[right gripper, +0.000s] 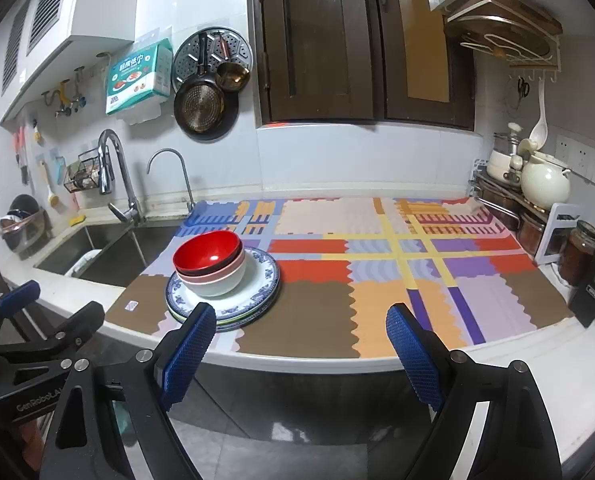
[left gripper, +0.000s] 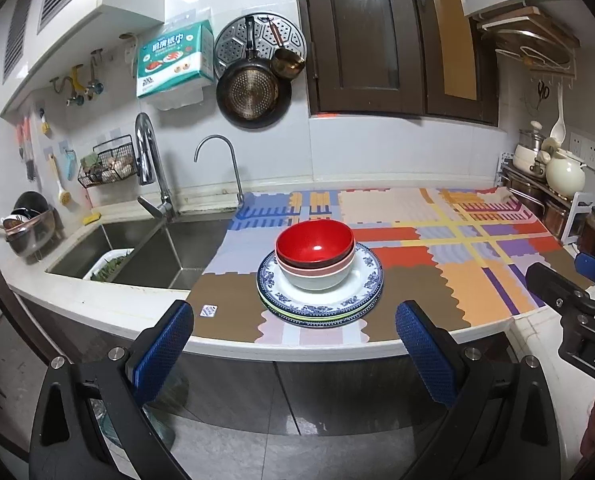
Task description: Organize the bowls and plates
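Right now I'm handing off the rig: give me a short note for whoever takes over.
Left gripper: open, empty, off the counter edge facing the stack.
Right gripper: open, empty, to the stack's right.
Red bowl nests in a pink bowl and a white bowl on the stacked plates, on the patterned mat beside the sink.
Done: all stacked.
Left: nothing loose visible.

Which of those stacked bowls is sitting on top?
The red bowl with the glossy inside; it nests in a pink bowl, which sits in a white bowl at the bottom.
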### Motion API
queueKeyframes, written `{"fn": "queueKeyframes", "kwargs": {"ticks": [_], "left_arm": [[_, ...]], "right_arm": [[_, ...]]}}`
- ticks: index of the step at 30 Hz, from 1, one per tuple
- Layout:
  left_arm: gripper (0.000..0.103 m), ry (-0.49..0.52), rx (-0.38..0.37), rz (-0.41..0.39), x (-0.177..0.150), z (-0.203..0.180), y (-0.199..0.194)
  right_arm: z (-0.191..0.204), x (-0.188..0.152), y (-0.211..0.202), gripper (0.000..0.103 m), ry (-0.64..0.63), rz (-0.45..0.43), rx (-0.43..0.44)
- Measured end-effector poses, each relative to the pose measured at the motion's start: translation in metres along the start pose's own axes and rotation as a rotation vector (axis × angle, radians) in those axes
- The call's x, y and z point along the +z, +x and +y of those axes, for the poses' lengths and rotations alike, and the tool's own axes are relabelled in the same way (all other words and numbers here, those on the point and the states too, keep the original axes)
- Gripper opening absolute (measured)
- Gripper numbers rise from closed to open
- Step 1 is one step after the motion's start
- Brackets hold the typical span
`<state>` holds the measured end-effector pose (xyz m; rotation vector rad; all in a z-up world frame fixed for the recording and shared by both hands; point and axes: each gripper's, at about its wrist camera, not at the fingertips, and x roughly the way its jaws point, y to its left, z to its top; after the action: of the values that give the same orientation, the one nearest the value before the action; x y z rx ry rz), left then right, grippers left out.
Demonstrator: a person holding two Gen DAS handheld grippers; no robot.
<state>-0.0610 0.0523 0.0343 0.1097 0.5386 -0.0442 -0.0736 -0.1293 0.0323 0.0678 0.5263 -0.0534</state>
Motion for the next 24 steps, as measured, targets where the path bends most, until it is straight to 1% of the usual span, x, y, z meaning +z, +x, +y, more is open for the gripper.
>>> {"fn": "queueKeyframes", "kwargs": {"ticks": [14,24], "left_arm": [[0.103,0.001,-0.026,-0.016,0.002,0.001,-0.007],[0.103,0.012,-0.019,-0.016,0.001,0.002,-0.009]], "right_arm": [[-0.003,-0.005,-0.013,0.088,0.014,-0.004,-0.02],[-0.003,-0.006,-0.016,0.088,0.028,0.0,-0.024]]}}
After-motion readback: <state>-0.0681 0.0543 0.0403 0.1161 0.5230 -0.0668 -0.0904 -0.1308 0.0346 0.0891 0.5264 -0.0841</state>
